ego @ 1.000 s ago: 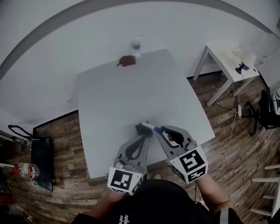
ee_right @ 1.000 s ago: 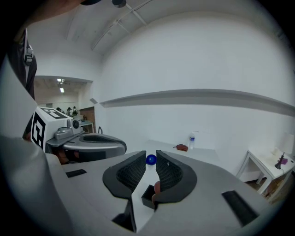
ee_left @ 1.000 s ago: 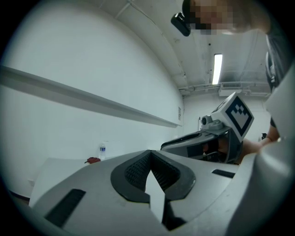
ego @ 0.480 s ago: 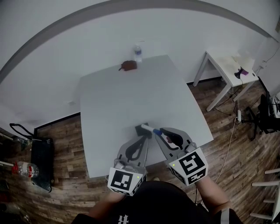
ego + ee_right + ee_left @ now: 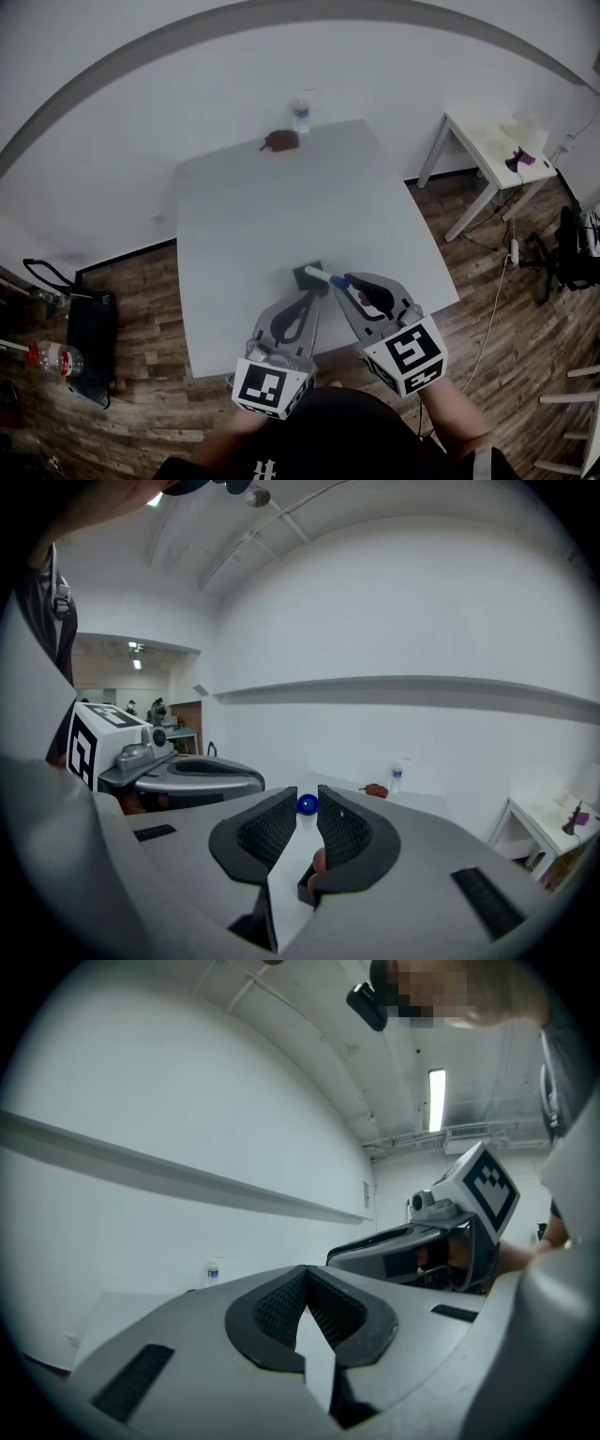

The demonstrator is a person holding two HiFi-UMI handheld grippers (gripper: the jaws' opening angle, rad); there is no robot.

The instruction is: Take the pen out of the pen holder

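A small dark pen holder (image 5: pixel 307 274) stands near the front of the white table (image 5: pixel 281 206). A white pen (image 5: pixel 321 275) with a blue cap leans out of it to the right. My right gripper (image 5: pixel 343 282) is shut on the pen's capped end; the blue cap tip (image 5: pixel 307 804) shows between its pads. The left gripper (image 5: pixel 308 292) is at the holder's near side, jaws closed on it. In the left gripper view the jaws (image 5: pixel 314 1335) show only a thin slit, and the right gripper (image 5: pixel 441 1241) sits close beside them.
A water bottle (image 5: pixel 301 114) and a brown object (image 5: pixel 281 140) sit at the table's far edge. A small white side table (image 5: pixel 487 141) stands to the right. A dark bag (image 5: pixel 89 337) and a bottle (image 5: pixel 56 358) are on the wooden floor at left.
The head view has shifted slightly. Both grippers, the pen and the holder keep the same places relative to each other.
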